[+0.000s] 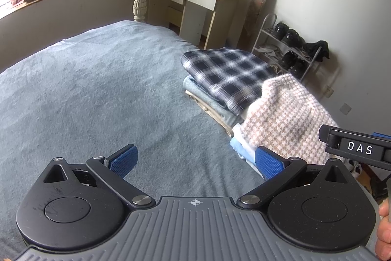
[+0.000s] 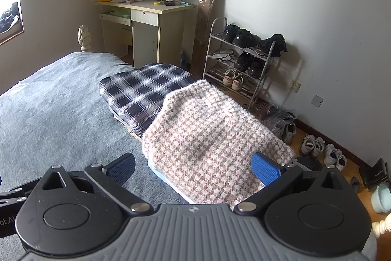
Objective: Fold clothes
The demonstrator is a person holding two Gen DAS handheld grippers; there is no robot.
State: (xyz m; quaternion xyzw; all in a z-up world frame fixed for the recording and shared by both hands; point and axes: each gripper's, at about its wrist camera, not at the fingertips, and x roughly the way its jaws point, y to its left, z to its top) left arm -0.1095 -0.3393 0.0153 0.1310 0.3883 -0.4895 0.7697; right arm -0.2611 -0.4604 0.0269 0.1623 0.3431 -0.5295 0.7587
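A folded pink-and-white houndstooth garment (image 2: 210, 136) lies on top of a stack at the bed's right edge, seen too in the left wrist view as the houndstooth garment (image 1: 288, 119). Behind it a folded dark plaid shirt (image 1: 227, 75) tops a second stack; the plaid shirt (image 2: 144, 92) shows in the right view as well. My left gripper (image 1: 195, 162) is open over the blue bedspread (image 1: 97, 89), left of the stacks, holding nothing. My right gripper (image 2: 194, 168) is open just above the houndstooth garment's near end, with nothing between its fingers.
A cluttered desk (image 2: 146, 14) stands past the foot of the bed. A metal shoe rack (image 2: 242, 58) and loose shoes (image 2: 322, 151) line the right wall. A carved bedpost (image 1: 139, 7) marks the far corner. A hand (image 1: 385, 231) shows at the right edge.
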